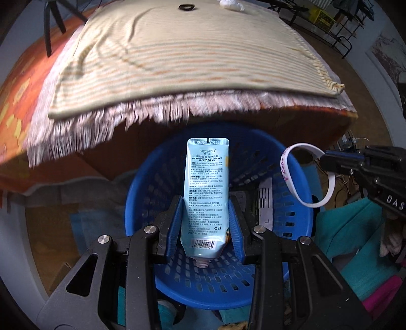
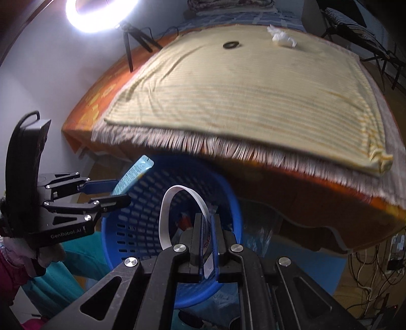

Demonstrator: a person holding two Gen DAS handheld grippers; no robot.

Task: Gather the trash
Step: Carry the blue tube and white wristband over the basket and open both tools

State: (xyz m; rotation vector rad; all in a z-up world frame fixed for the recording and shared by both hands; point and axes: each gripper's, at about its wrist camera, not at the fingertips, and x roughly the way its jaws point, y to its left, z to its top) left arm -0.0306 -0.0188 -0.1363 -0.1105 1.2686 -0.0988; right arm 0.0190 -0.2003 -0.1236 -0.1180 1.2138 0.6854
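Observation:
My left gripper (image 1: pixel 206 203) is shut on a light blue hand cream tube (image 1: pixel 206 187) and holds it upright over the blue perforated basket (image 1: pixel 299 226). It also shows in the right wrist view (image 2: pixel 111 193) with the tube (image 2: pixel 134 172) at the basket's (image 2: pixel 142 228) left rim. My right gripper (image 2: pixel 208 223) is shut on a white wristband (image 2: pixel 177 195), looped above the basket. In the left wrist view the right gripper (image 1: pixel 327 160) holds the wristband (image 1: pixel 304 175) over the basket's right rim. Some paper items lie inside the basket.
A table (image 2: pixel 317 182) with a striped yellow cloth (image 2: pixel 241 94) over a fringed cover stands beyond the basket. On the cloth lie a black ring (image 2: pixel 232 45) and a crumpled white tissue (image 2: pixel 281 38). A ring light (image 2: pixel 101 12) stands far left. Cables (image 2: pixel 375 266) lie right.

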